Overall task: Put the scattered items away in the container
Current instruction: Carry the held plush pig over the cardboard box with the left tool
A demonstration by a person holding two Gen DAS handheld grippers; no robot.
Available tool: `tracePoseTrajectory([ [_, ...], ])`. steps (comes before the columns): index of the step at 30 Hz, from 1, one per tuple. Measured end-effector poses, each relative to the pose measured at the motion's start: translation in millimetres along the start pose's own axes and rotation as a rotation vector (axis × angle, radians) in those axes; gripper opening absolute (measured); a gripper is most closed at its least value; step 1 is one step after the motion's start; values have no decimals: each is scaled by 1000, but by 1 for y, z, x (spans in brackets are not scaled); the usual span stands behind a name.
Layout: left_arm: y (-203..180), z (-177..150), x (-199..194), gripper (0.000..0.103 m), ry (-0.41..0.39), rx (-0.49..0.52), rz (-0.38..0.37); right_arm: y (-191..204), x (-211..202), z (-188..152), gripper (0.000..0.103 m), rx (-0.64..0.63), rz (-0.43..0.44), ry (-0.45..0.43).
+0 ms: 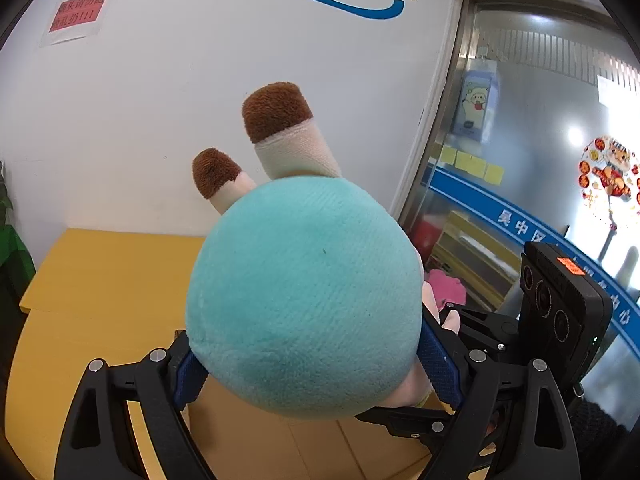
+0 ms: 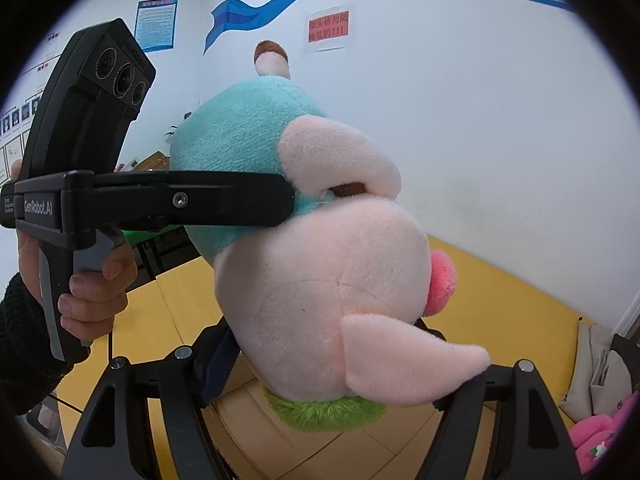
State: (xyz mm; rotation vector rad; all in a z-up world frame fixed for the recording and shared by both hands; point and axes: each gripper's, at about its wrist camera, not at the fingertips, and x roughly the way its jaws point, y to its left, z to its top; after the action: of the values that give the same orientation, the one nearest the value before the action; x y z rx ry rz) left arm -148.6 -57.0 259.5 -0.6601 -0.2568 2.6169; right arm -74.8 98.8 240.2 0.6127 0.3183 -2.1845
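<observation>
White wall with a blue swoosh fills the background, yellow floor mats (image 1: 100, 272) run below, a glass door (image 1: 540, 120) stands far right. I've got the plush pig (image 2: 320, 280) lifted well off the mats, held between both tools. My left gripper (image 1: 316, 368) is clamped on its teal body, blue pads pressed into both sides. My right gripper (image 2: 332, 364) is closed round the pink head near the green collar, fingers touching the fabric either side. The brown-tipped legs point up toward the wall.

Step, I judge: carry phase, toy picked, not yet dropped. No container shows in either view, so I can't tell where it sits. A second pink plush (image 2: 596, 436) lies near right on the mats. Next move calls for finding the container, swinging the pig over its opening, then releasing both grips together so it falls in cleanly.
</observation>
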Motion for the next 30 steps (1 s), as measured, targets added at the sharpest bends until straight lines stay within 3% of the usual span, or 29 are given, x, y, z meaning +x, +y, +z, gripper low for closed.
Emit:
tracePoseTrajectory([
  [8, 31, -16, 57, 92, 81, -36, 11, -30, 45, -24, 74, 43, -9, 61],
  [17, 77, -54, 126, 92, 238, -108, 37, -59, 111, -73, 74, 142, 11, 153],
  [23, 103, -77, 166, 92, 359, -138, 29, -66, 145, -112, 74, 310, -5, 219],
  [30, 122, -100, 197, 92, 506, -177, 72, -66, 166, -151, 74, 625, -13, 283],
])
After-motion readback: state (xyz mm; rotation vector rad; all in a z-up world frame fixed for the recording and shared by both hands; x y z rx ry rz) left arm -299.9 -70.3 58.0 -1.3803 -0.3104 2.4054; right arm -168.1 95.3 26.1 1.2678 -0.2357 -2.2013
